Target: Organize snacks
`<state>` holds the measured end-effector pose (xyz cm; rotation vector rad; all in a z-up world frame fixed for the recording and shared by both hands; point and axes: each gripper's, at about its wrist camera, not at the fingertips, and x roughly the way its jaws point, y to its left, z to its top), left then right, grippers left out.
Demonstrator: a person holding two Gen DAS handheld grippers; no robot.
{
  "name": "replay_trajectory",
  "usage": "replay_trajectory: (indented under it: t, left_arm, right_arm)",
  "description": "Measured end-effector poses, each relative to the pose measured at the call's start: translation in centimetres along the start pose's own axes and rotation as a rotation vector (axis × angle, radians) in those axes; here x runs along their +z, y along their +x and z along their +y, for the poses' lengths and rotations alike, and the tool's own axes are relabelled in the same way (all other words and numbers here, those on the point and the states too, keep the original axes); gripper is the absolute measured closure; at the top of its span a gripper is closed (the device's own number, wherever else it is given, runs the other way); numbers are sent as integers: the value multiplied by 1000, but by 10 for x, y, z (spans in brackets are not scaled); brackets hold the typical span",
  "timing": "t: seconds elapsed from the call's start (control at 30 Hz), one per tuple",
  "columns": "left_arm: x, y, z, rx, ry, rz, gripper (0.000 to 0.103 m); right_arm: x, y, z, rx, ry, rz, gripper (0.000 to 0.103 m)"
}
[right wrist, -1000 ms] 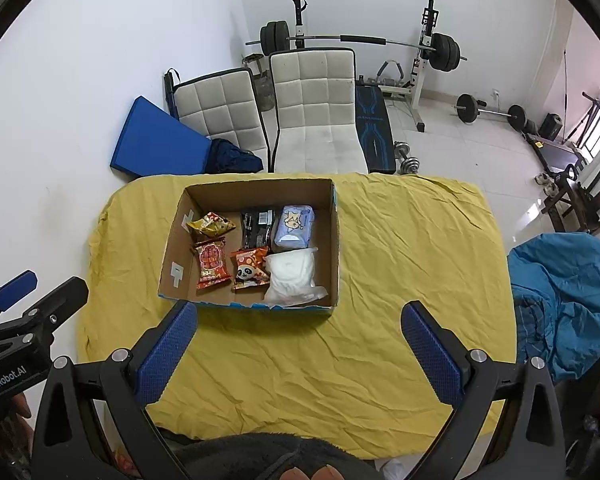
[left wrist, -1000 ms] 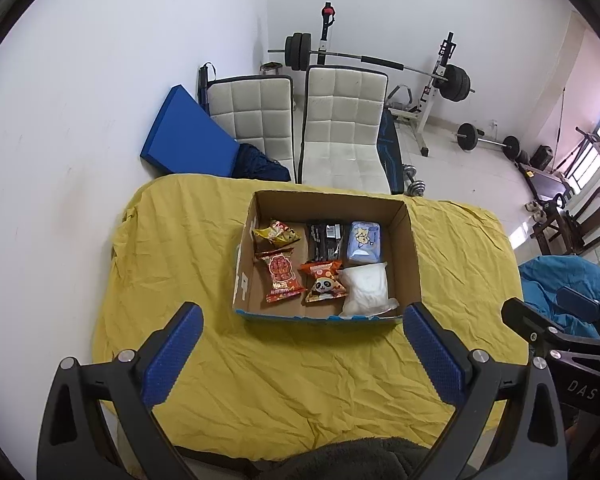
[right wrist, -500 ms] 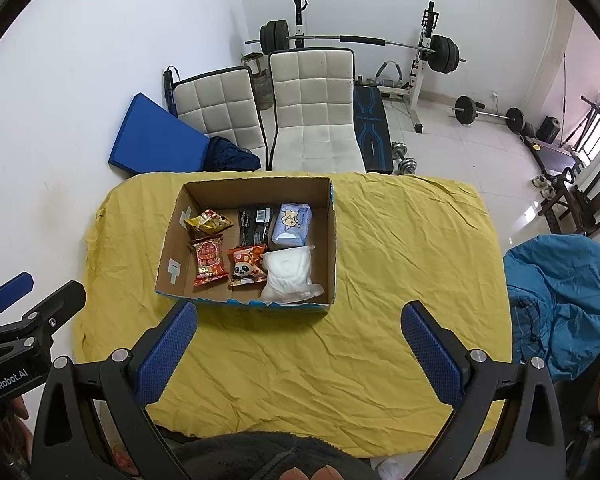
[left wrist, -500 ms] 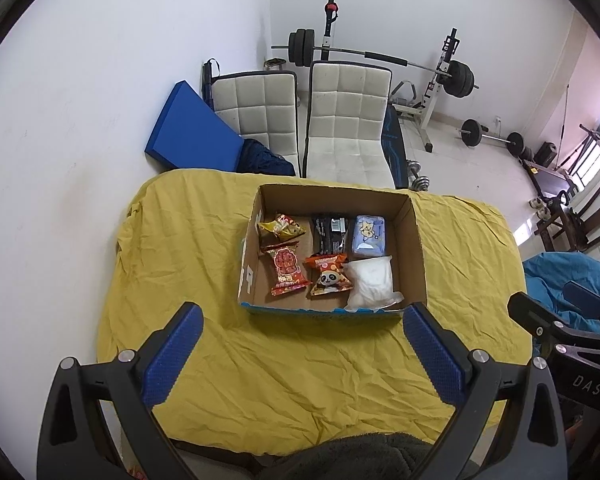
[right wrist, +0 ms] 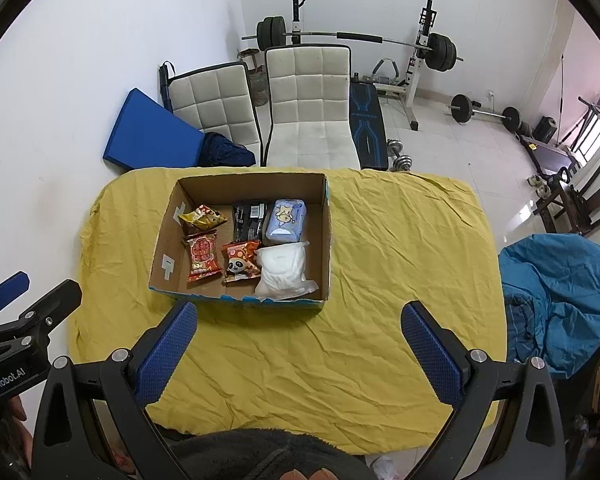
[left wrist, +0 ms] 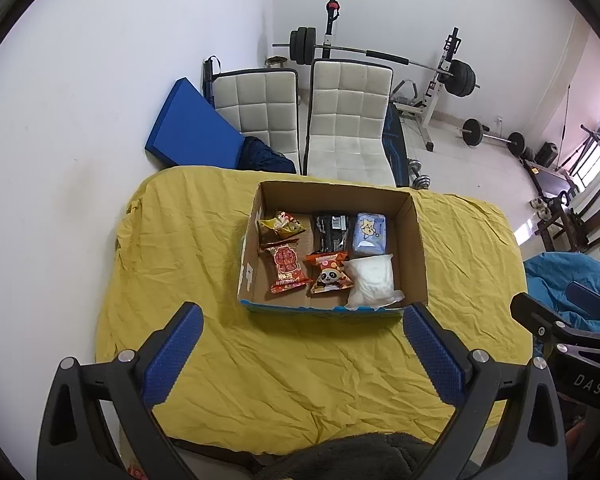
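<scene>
Six packaged snacks are held in the open brown cardboard box (left wrist: pixel 414 240) on the yellow cloth-covered table (left wrist: pixel 188 264). Both the left gripper (left wrist: pixel 302 350) and right gripper (right wrist: pixel 298 346) are held spread wide, empty, above the cloth.

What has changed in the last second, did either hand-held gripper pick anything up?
No. Both cameras drifted slightly, so the cardboard box sits a little differently in each view. Nothing was taken or let go: the left hand-held gripper and right hand-held gripper remain wide open above the yellow cloth, and the snacks lie as before.
</scene>
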<state>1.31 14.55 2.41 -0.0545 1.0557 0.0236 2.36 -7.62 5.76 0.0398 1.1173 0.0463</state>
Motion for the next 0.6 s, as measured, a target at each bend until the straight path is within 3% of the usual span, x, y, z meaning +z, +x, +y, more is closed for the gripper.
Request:
replay_trajectory:
  t: [0.6]
  left_arm:
    - [-1, 2, -3, -3, -6, 0, 0]
  right_arm:
    - [2, 4, -7, -21, 25, -6, 0]
